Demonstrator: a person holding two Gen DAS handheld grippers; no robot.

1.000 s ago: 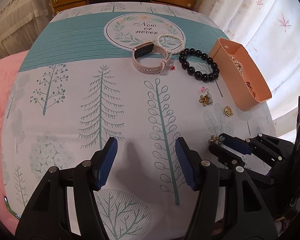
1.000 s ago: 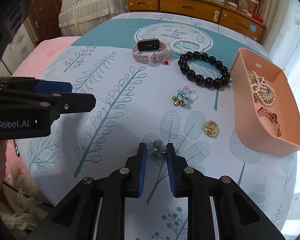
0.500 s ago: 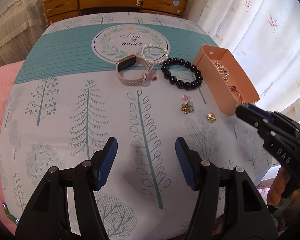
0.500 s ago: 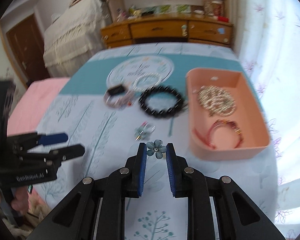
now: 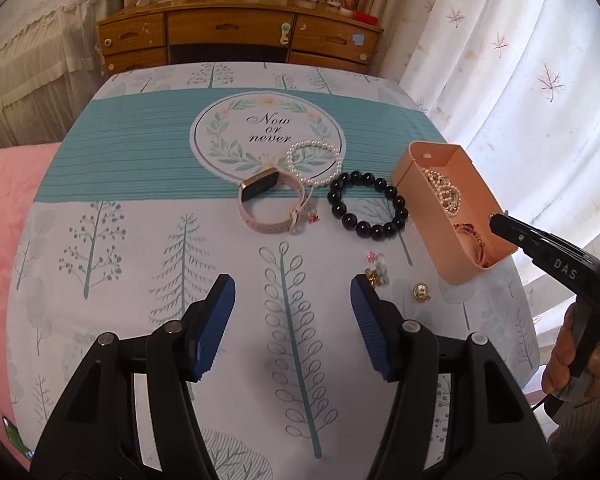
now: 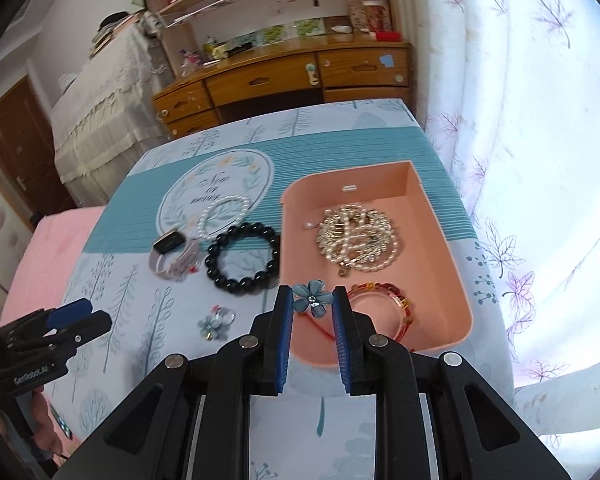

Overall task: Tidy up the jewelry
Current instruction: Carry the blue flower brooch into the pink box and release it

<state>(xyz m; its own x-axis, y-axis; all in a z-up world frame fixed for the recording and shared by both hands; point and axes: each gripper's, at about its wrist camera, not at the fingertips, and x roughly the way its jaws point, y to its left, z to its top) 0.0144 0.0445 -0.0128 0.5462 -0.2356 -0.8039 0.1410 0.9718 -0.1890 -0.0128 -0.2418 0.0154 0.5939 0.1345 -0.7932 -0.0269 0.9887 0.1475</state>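
Note:
My right gripper (image 6: pixel 312 306) is shut on a small blue flower ornament (image 6: pixel 313 300), held above the near end of the pink tray (image 6: pixel 432 292). A pearl necklace (image 6: pixel 356 240) and a red bracelet (image 6: pixel 396 296) lie in that tray. In the left wrist view the right gripper's tip (image 5: pixel 496 220) hangs over the tray (image 5: pixel 424 220). My left gripper (image 5: pixel 292 320) hovers open over the tablecloth, nothing between its pads. A black bead bracelet (image 5: pixel 363 227), a pearl bracelet (image 5: pixel 316 181), a pink watch (image 5: pixel 268 226), a flower ring (image 5: pixel 376 274) and a gold brooch (image 5: pixel 420 292) lie on the cloth.
A tiny red charm (image 5: pixel 314 218) lies beside the watch. A wooden dresser (image 5: pixel 236 36) stands behind the table, a white curtain (image 5: pixel 500 80) hangs to the right and pink bedding (image 5: pixel 4 200) lies to the left. A hand (image 5: pixel 568 352) grips the right tool past the table's right edge.
The right gripper lifted the blue flower off the cloth and carried it right, over the tray's near end, rolling as it went. The left gripper rose slightly, jaws unchanged.

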